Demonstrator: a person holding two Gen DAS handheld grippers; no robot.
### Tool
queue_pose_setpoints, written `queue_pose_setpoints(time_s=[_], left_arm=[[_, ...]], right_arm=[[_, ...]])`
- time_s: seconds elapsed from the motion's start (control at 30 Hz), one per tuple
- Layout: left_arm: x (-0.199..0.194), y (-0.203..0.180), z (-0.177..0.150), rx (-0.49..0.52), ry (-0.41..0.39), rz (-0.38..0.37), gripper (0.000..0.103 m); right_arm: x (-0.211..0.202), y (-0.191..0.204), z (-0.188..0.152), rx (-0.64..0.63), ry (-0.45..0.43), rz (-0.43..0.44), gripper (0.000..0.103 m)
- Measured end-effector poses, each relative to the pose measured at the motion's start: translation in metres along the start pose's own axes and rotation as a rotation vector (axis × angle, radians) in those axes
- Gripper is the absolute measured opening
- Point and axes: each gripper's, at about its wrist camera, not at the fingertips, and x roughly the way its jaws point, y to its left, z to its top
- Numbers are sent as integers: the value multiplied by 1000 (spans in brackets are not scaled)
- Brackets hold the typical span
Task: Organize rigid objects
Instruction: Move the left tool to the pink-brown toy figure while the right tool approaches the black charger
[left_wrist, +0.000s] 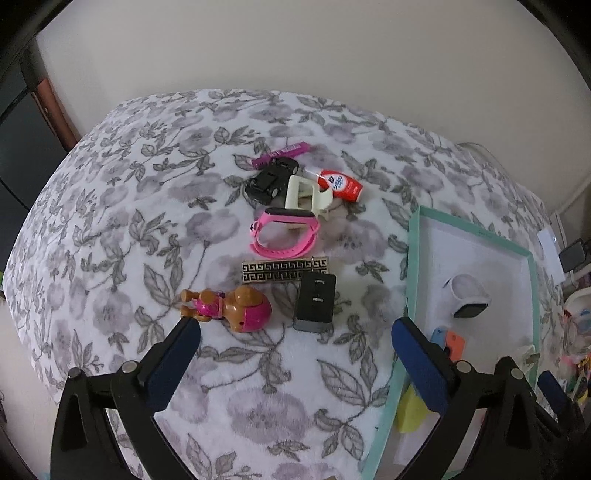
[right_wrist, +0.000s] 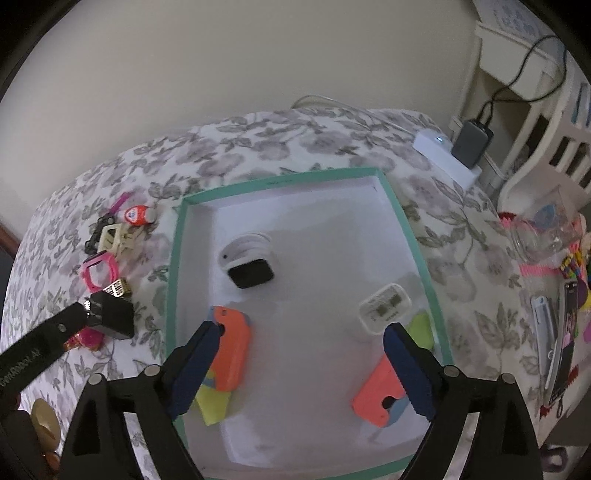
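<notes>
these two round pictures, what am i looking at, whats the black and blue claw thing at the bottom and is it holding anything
Each picture comes from a fisheye camera on a hand-held gripper, looking along its two blue-padded fingers. A person holds one in each hand. The left gripper hovers open and empty above a floral blanket, where a toy dog, a black remote, a pink watch and a black toy car lie loose. The right gripper, also open and empty, hangs over a teal-rimmed tray holding a white smartwatch and orange pieces.

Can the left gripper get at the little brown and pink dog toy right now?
Probably yes. The left gripper is open and empty, and the dog toy lies on the floral blanket just ahead of its left finger, with nothing on top of it and the black box beside it.
</notes>
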Motion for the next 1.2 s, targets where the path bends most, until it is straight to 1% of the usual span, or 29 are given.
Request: queue_pose_setpoints(time_s=[0.07,0.1,0.3,0.4,0.5,0.7,0.8,0.87,0.97,1.03,1.17,1.2], left_arm=[[1,3,1,-13,14,-10,103],[1,7,2,-26,18,-13,103],[-1,34,11,-79,14,32,103],[-6,56,17,-110,16,83,103],[-9,78,22,-152,14,114,103],[-9,128,29,-255,28,149,103],[-4,144,31,-280,39,174,103],[2,151,30,-295,58,171,103],[13,157,29,-324,98,143,103],[20,158,28,-333,117,127,103],[31,154,28,-327,143,111,103],[33,153,28,-327,148,98,103]], right_arm=[[0,5,0,-10,-5,5,98],[0,8,-1,-14,-7,8,103],[0,25,-3,-23,-18,43,103],[-1,35,-4,-33,-25,67,103],[-3,46,-3,-44,-37,91,103],[-25,65,5,-42,-127,163,103],[-27,78,9,-51,-138,188,103],[-25,89,9,-70,-131,199,103],[-15,106,6,-110,-101,216,103],[-6,119,4,-146,-82,218,99],[7,134,1,-174,-53,229,94],[10,137,0,-176,-46,234,91]])
